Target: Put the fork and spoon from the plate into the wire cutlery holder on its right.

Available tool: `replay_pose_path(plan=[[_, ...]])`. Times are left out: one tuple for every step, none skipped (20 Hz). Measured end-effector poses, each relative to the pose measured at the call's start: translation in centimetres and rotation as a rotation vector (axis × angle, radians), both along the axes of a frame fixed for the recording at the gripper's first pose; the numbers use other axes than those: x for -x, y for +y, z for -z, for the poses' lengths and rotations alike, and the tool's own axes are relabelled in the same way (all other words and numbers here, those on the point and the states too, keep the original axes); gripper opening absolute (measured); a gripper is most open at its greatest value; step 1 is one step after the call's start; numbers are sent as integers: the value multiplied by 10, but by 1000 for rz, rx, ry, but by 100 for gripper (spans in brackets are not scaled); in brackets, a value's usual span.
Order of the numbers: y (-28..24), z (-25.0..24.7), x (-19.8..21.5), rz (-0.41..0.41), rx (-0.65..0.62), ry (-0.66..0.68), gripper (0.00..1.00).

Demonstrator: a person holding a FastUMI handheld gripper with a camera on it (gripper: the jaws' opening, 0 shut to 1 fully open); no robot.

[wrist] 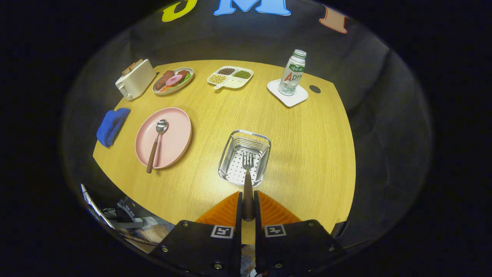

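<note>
Between my fingers sits the fork (248, 181), my gripper (248, 209) clamped tight on its brown handle, tines over the wire cutlery holder (245, 158) just ahead. Left of it, the spoon (156, 144) lies on the pink plate (177, 134). Beyond: blue cloth (112, 126), toaster (135, 79), bottle (292, 73).

- The gripper (248, 206) points forward and downward over the near edge of the wooden table (307, 154).
- Its two fingers (226, 211) stand nearly together, side by side, with only a narrow gap between them.
- Both fingers press on the brown handle of a fork (248, 181), which sticks straight out ahead of the fingertips, tines forward.
</note>
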State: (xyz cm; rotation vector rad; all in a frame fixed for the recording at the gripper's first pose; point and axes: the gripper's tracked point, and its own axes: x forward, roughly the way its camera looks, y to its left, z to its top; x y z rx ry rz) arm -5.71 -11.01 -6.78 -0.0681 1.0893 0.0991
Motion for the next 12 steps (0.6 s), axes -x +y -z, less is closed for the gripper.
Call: replay_pose_path(plan=[[-1, -2, -1, 10, -8, -6, 15], [-2, 0, -1, 16, -9, -11, 15], [-3, -1, -1, 20, -7, -14, 15], [-3, -3, 0, 24, -4, -22, 16], [-3, -6, 1, 26, -9, -31, 17], [0, -8, 2, 28, -18, -37, 17], [0, -12, 2, 35, -23, -54, 16], [1, -17, 2, 40, -26, -74, 17], [3, -25, 0, 51, -31, -111, 17], [7, -33, 0, 53, -37, -147, 17], [11, -42, -2, 55, -40, -189, 17], [17, -49, -2, 54, -44, -226, 17]])
